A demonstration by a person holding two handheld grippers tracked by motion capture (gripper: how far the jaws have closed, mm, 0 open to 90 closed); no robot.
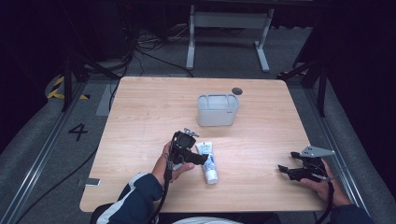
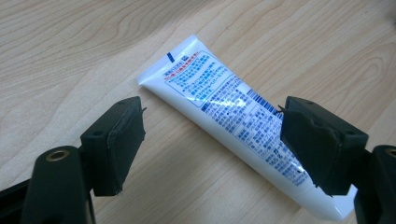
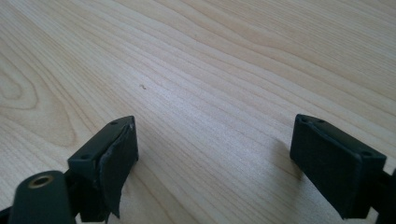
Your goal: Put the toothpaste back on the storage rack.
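Observation:
A white tube (image 1: 208, 162) with blue and red print lies flat on the wooden table (image 1: 149, 107), its cap end toward the front edge. My left gripper (image 1: 201, 158) hovers just left of it, pointing at its middle. In the left gripper view the tube (image 2: 233, 116) runs slantwise between the two jaws, and my left gripper (image 2: 212, 147) is open with neither pad pressing on it. My right gripper (image 1: 282, 170) rests near the table's front right corner; in the right gripper view my right gripper (image 3: 215, 158) stands open over bare wood.
A translucent white bin (image 1: 217, 109) stands behind the tube near the table's middle. A small dark round spot (image 1: 237, 90) sits behind it. The floor beyond holds cables and a white table frame (image 1: 229, 28).

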